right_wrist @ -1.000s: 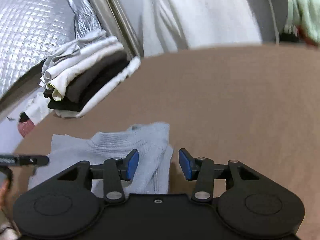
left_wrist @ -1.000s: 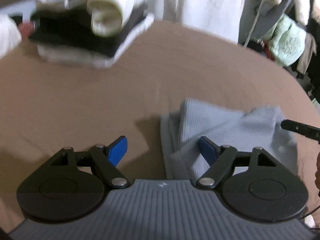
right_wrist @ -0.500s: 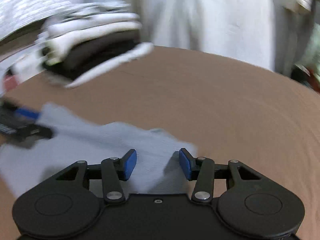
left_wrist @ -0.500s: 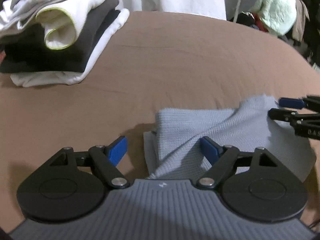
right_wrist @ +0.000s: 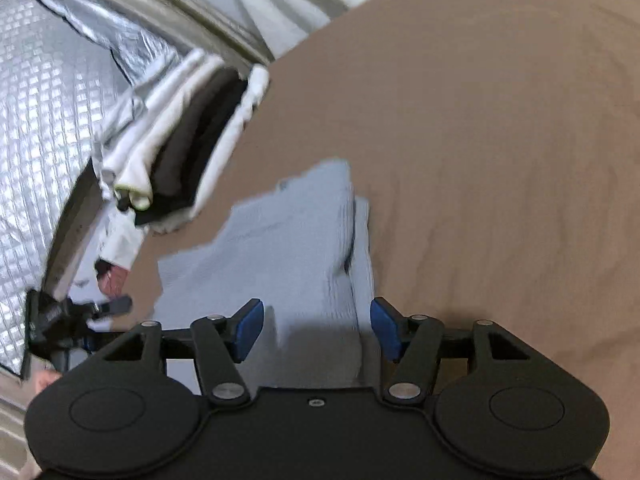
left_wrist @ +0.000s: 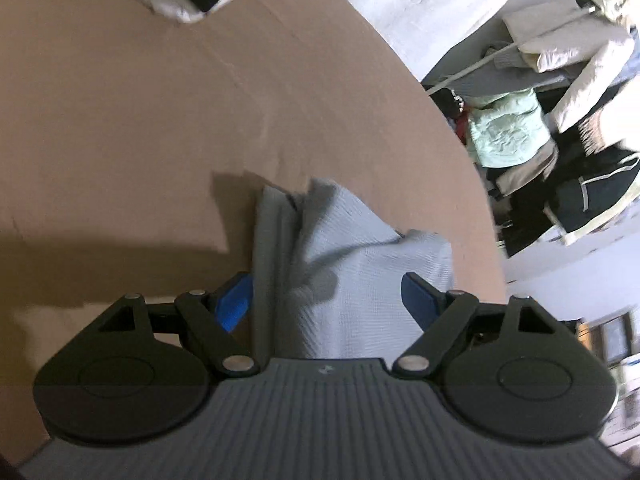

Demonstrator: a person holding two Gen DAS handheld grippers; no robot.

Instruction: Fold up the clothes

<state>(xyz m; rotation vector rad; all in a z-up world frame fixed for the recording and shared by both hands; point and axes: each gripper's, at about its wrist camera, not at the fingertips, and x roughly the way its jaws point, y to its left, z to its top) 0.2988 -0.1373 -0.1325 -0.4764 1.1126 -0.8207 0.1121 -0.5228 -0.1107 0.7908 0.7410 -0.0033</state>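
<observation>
While both the left gripper (left_wrist: 327, 300) and right gripper (right_wrist: 316, 330) stand released astride the folded grey garment (right_wrist: 280, 248) on the brown surface (right_wrist: 480, 140), folding appears complete; transfer toward the stack (right_wrist: 180, 148) likely requires a firm two-sided grasp.

Pale grey-blue ribbed garment (right_wrist: 288, 248) on plain tan-brown sheet (right_wrist: 480, 140); white, black, yellow-trimmed stack (right_wrist: 180, 140); blue-padded jaws.

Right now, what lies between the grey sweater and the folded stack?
Only bare brown bedsheet separates the grey sweater from the folded stack, seen in the right wrist view.
</observation>
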